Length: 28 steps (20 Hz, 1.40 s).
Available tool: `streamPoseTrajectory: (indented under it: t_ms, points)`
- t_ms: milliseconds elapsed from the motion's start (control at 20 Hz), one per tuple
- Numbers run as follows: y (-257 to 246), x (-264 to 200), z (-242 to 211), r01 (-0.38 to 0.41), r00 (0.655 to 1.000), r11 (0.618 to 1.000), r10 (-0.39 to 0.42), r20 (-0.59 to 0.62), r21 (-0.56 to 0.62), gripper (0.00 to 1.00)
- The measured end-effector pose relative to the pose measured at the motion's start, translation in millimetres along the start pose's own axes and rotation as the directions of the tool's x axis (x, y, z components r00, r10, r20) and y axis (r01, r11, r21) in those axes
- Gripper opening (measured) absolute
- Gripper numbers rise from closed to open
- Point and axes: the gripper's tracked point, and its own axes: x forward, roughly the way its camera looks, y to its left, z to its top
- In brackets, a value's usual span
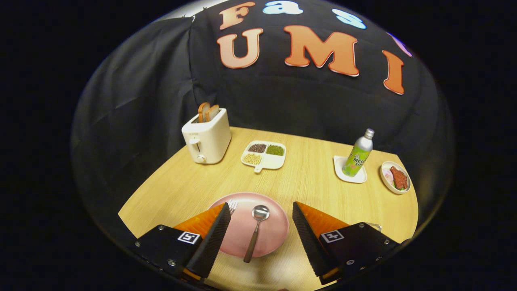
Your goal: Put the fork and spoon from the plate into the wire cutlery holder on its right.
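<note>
Claw [261, 220] held wide, gripping nothing, poised over the counter's [181, 186] near edge. Two fingers [216, 236] spread to either side of a pink plate [274, 232], left one overlapping the plate's left rim, right one just off its right rim.

Between the fingers: a spoon [255, 230] lying on the plate, bowl pointing away, dark handle reaching back past the plate's near rim. Fork [232, 205] at the plate's left side, tines alone visible beside the left fingertip (rest hidden behind that finger). A thin glint of metal [375, 226] just past the right finger's body, near the counter's right edge; too little on show to say what it is.

Farther on, mid-counter: a white divided tray [271, 162] with three kinds of beans or grains, short handle pointing toward the plate. Left of it, toward the far left corner, a cream toaster [207, 139] with two slices of toast [207, 111] standing in its slots.

Toward the right side: a green bottle [358, 153] with a silver cap, upright on a white square coaster [341, 165]. Just beside that, nearer the right edge, a small round dish [383, 176] with reddish food (meat, by the look).

Beyond the far edge, black cloth wall [141, 101].
</note>
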Motion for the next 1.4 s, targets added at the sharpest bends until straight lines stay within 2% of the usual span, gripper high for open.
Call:
streamPoseTrajectory:
  t_ms: [200, 450, 600, 750, 900, 1100, 1200, 1400]
  points:
    - [14, 26, -48, -0.006, 0.980, 1.000, 0.002, -0.197, -0.015, 0.92]
    - [15, 48, -85, 0.015, 0.929, 0.999, -0.027, -0.369, -0.036, 0.83]
    - [15, 61, -100, 0.014, 0.888, 1.000, -0.017, -0.460, -0.008, 0.73]
    - [18, 68, -116, 0.003, 0.830, 1.000, 0.014, -0.557, 0.028, 0.63]
    - [15, 71, -127, 0.018, 0.787, 1.000, -0.001, -0.617, 0.022, 0.43]
    - [20, 67, -144, 0.033, 0.721, 0.998, 0.007, -0.693, 0.045, 0.29]
    - [16, 71, -139, 0.045, 0.749, 0.998, -0.010, -0.663, 0.036, 0.17]
    - [17, 66, -140, 0.046, 0.750, 0.996, 0.015, -0.662, 0.074, 0.08]
